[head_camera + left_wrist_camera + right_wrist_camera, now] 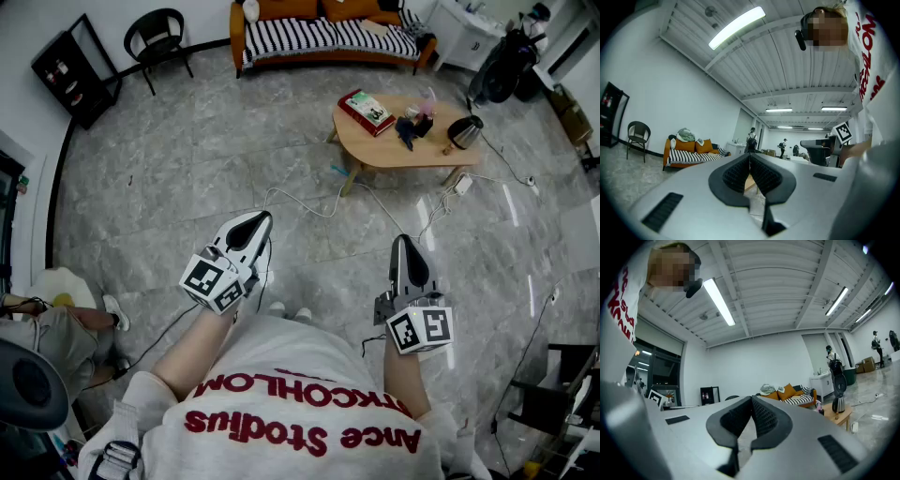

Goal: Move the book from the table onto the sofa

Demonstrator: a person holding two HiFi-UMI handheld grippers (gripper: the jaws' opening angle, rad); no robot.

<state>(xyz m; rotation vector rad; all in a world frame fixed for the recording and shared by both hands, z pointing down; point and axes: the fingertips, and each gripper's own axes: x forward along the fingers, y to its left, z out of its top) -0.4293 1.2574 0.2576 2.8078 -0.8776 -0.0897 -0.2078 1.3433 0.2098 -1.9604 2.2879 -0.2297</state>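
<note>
The left claw [750, 158] points level across the room, its jaws pressed together with nothing between them. Beyond it on the left stands an orange sofa [689, 151] with a striped seat, and a black chair [637, 135] sits further left by the white wall. A long ceiling lamp [737, 27] glows overhead.

Supports: wooden table [398, 152], sofa [305, 37], grey stone floor [187, 169]
In the head view the table stands on the floor and carries a red book [367, 111] at its left end, small dark items [412, 127] at centre and a kettle [464, 132] at its right end; a white power strip [462, 185] lies on the floor just beside the table; orange cushions [291, 8] rest on the sofa
</note>
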